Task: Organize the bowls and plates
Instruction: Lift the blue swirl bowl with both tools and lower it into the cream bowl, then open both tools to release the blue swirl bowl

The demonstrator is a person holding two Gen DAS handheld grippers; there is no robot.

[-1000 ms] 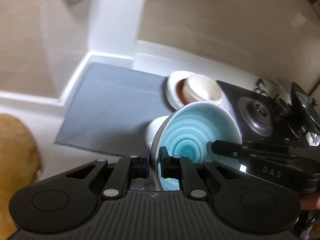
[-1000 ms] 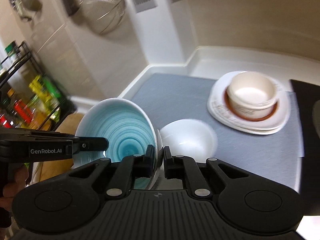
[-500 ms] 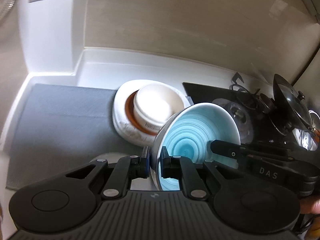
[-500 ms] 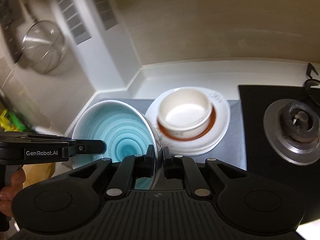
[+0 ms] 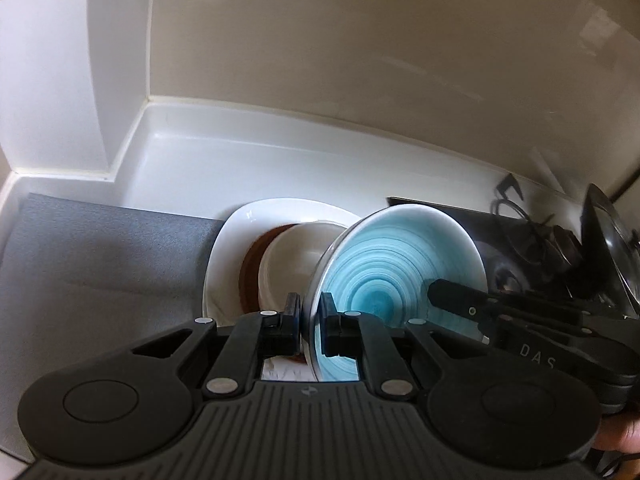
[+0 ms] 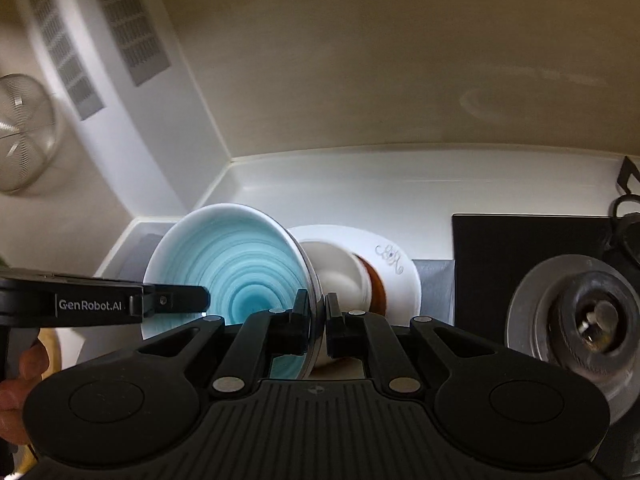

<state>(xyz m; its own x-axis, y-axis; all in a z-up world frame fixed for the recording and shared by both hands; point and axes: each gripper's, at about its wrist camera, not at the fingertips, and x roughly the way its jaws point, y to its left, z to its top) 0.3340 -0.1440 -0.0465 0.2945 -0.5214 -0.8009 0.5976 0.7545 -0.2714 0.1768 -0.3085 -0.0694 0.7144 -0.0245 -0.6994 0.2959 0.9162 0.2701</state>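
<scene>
A bowl with blue rings inside [image 5: 384, 276] [image 6: 236, 276] hangs in the air, held at opposite sides of its rim. My left gripper [image 5: 311, 316] is shut on one side of the rim, my right gripper [image 6: 318, 314] on the other. Just behind and below the bowl sits a white square plate [image 5: 236, 248] [image 6: 384, 256]. On that plate lies a brown saucer [image 5: 250, 276] with a cream bowl [image 5: 288, 256] [image 6: 340, 276] in it. The blue bowl hides part of the cream one.
A grey mat [image 5: 100, 264] covers the white counter to the left of the plate. A black gas hob with a burner [image 6: 580, 312] lies to the right, with a pot lid [image 5: 604, 240] beyond it. A wire strainer [image 6: 24, 140] hangs on the left wall.
Both grippers have carried the blue bowl to the right, from above the mat to just in front of the plate stack. The small white bowl on the mat has gone out of view.
</scene>
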